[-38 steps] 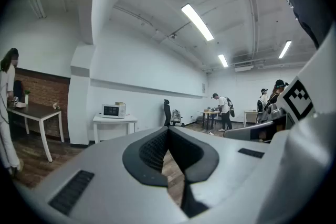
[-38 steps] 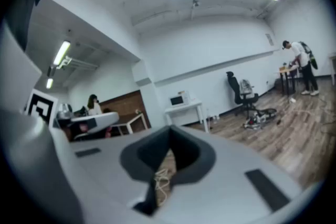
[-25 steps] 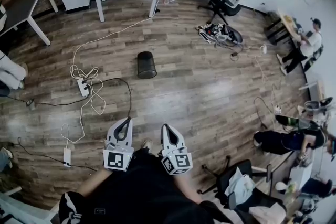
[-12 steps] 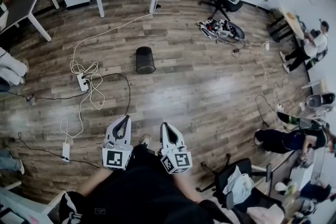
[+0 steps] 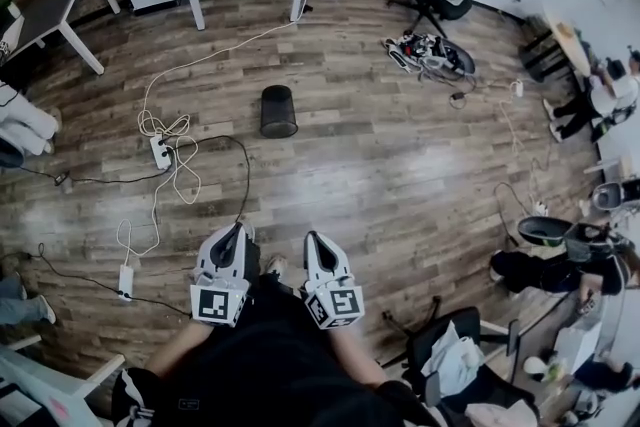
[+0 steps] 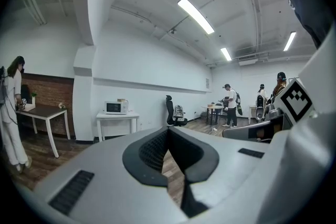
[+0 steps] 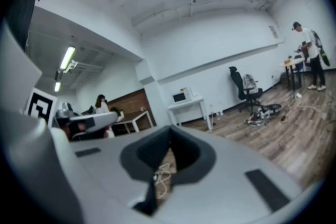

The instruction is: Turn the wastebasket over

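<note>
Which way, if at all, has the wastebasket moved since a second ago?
No. The wastebasket stands just as far up and right of the power strip as before; only the view shifted.

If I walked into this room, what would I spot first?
Probably the black wastebasket, standing all alone in the middle of the wooden floor. Just left of it lies a white power strip in a tangle of cables. At the bottom of the head view, the left claw and the right claw point toward the basket, both shut and empty.
</note>
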Demonstrator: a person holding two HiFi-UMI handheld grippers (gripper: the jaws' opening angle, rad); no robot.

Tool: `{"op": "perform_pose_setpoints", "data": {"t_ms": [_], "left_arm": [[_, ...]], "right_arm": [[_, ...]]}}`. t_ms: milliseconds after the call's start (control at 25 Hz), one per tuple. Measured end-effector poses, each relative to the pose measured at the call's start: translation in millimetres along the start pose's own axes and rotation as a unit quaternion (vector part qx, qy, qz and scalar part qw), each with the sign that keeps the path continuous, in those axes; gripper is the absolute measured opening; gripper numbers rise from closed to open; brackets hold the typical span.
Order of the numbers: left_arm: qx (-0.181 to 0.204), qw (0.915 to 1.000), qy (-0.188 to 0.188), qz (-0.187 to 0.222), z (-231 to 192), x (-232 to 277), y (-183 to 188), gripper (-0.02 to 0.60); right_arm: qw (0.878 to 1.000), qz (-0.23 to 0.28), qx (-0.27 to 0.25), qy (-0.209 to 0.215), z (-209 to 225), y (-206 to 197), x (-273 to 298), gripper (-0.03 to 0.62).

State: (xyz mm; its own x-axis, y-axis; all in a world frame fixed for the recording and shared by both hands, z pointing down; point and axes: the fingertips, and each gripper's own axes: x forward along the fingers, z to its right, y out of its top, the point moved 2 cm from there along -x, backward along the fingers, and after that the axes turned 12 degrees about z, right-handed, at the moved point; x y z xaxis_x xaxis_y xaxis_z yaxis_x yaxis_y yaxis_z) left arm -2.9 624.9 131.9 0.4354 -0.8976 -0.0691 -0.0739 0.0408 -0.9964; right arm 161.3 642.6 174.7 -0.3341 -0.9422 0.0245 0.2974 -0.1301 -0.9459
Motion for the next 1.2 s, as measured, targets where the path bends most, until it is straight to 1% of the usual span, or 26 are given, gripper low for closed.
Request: {"op": "perform_pose_setpoints", "data": {"t_ms": [120,240,480,680,800,960,1080,1200], "left_arm": [[0.000,1.0000,0.001,0.001,0,11,-5,0.034],[-0.007,0.9999,0.003,-0.008,-4,27,-15,0.034],[-0.029,0.9995,0.009,-0.007,-26,84,-31,0.034],[-0.041,0.9990,0.020,-0.006,-56,141,-35,0.034],[-0.044,0.9985,0.026,-0.017,-81,170,-42,0.034],[-0.032,0.9992,0.018,-0.017,-110,212,-49,0.034],[-0.046,0.9984,0.018,-0.027,-127,239,-56,0.034],[-0.045,0.9981,0.013,-0.038,-140,262,-61,0.034]], "right_arm": [[1.000,-0.003,-0.001,-0.005,8,-3,6,0.032],[1.000,-0.009,-0.005,-0.007,19,-3,21,0.032],[1.000,-0.016,-0.014,-0.010,42,0,70,0.032],[0.999,-0.025,-0.019,-0.007,60,10,128,0.032],[0.999,-0.034,-0.022,-0.002,66,14,170,0.032],[0.998,-0.047,-0.029,0.003,75,15,224,0.032],[0.998,-0.055,-0.033,0.003,81,16,260,0.032],[0.997,-0.060,-0.044,0.006,89,19,290,0.032]]}}
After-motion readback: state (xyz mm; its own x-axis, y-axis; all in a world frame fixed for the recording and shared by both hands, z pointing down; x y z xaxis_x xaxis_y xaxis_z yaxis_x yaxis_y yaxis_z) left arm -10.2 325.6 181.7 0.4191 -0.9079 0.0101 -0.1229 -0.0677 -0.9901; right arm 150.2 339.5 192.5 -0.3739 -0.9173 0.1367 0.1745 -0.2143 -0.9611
